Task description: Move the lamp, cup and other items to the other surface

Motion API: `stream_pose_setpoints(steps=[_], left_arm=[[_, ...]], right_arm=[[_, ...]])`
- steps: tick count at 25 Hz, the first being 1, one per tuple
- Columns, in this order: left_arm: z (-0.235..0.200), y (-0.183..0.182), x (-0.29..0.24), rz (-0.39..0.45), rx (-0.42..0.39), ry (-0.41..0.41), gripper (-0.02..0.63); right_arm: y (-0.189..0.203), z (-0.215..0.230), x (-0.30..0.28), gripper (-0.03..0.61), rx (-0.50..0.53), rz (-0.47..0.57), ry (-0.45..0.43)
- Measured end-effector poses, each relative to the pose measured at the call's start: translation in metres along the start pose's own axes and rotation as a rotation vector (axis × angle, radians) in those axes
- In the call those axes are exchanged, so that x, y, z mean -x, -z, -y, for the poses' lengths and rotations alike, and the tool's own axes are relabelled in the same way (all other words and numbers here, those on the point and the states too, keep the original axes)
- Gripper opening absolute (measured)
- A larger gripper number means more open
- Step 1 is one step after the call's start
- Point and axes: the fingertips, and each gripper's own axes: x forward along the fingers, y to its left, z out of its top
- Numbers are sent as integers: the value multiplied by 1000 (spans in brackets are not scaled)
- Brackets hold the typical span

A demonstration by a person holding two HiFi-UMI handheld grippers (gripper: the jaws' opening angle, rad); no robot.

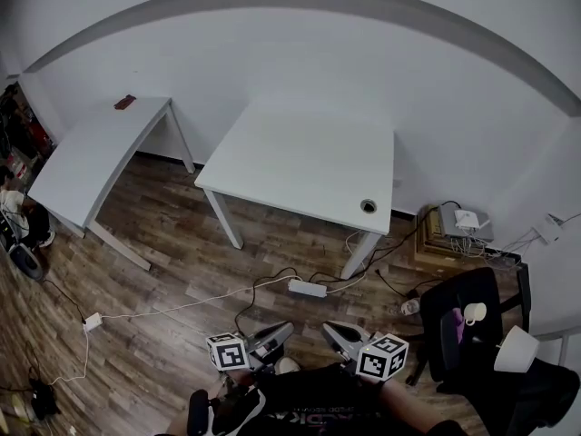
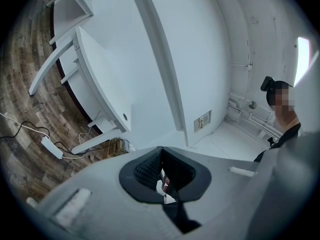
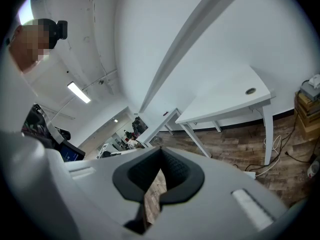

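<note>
Head view shows your right gripper (image 1: 332,330) and left gripper (image 1: 283,331) both clenched and empty. Off to your right, nearest the right gripper, the cup (image 1: 474,312) and what looks like the lamp (image 1: 516,350) sit on a black chair (image 1: 486,289); the white bench (image 1: 300,166) lies straight ahead.

The small dark red thing (image 1: 125,103) on the far left worktop (image 1: 91,166) is too small to identify. So is the white-and-red scrap (image 2: 165,186) seen in the gap behind the closed jaws of the left gripper (image 2: 161,153). The lamp (image 1: 516,351) shows only its white shade, the rest lost in darkness beside the chair (image 1: 486,284).
</note>
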Motion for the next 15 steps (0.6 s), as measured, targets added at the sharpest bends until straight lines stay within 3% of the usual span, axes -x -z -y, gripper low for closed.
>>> stream_pose_setpoints(steps=[15], left_arm=[[6, 9, -2, -15, -2, 6, -5]], right_arm=[[2, -2, 8, 5, 11, 4, -4]])
